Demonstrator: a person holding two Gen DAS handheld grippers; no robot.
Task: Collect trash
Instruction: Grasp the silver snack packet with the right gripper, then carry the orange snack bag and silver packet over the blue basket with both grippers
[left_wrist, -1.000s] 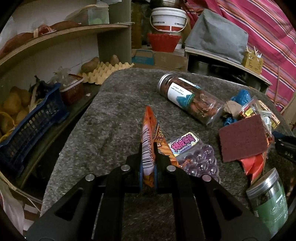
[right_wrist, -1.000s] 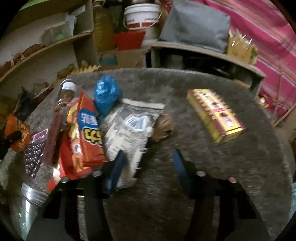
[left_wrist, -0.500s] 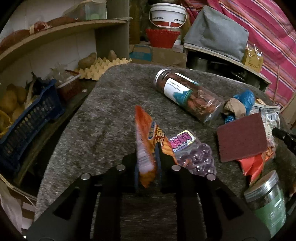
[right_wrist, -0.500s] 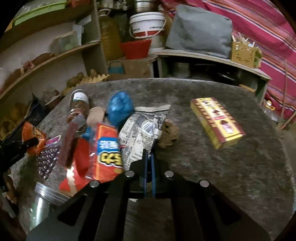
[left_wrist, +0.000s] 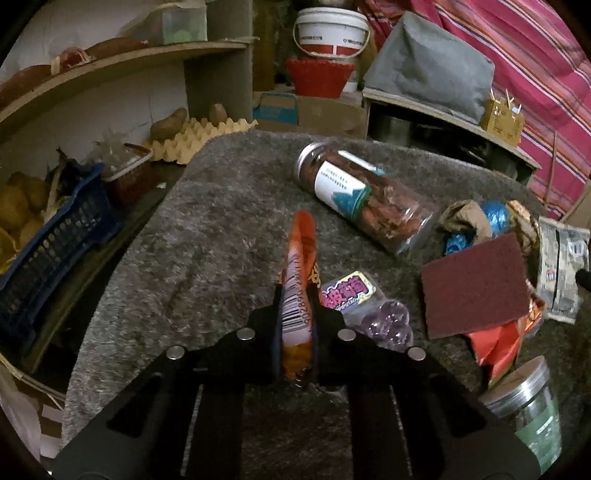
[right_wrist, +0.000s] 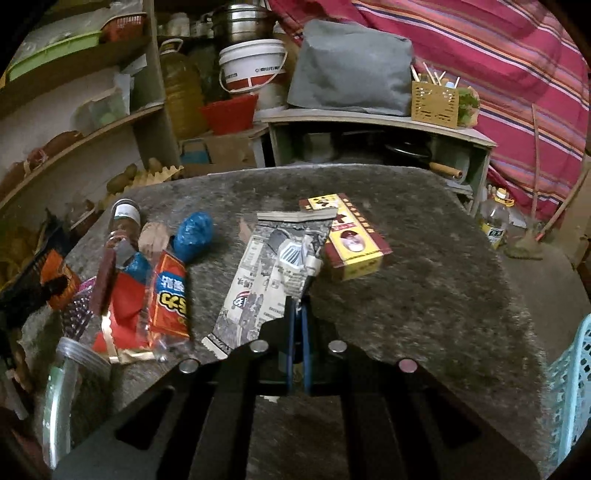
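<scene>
My left gripper (left_wrist: 294, 325) is shut on an orange snack wrapper (left_wrist: 300, 273) with a barcode and holds it upright above the grey felt table (left_wrist: 207, 236). My right gripper (right_wrist: 297, 325) is shut on the edge of a black-and-white printed wrapper (right_wrist: 273, 273), lifted off the table (right_wrist: 424, 266). A red snack bag (right_wrist: 168, 295), a blue crumpled bag (right_wrist: 194, 236) and a brown crumpled paper (right_wrist: 155, 238) lie at the left of the right wrist view.
A jar lying on its side (left_wrist: 365, 195), a maroon scouring pad (left_wrist: 474, 284), a pack of purple balls (left_wrist: 369, 310) and a green jar (left_wrist: 528, 406) are on the table. A yellow-red box (right_wrist: 347, 236) lies mid-table. A turquoise basket (right_wrist: 570, 391) shows at right. Shelves stand to the left.
My right gripper closed on the black-and-white wrapper and lifted it to the right, away from the trash pile. My left gripper keeps the orange wrapper, raised slightly.
</scene>
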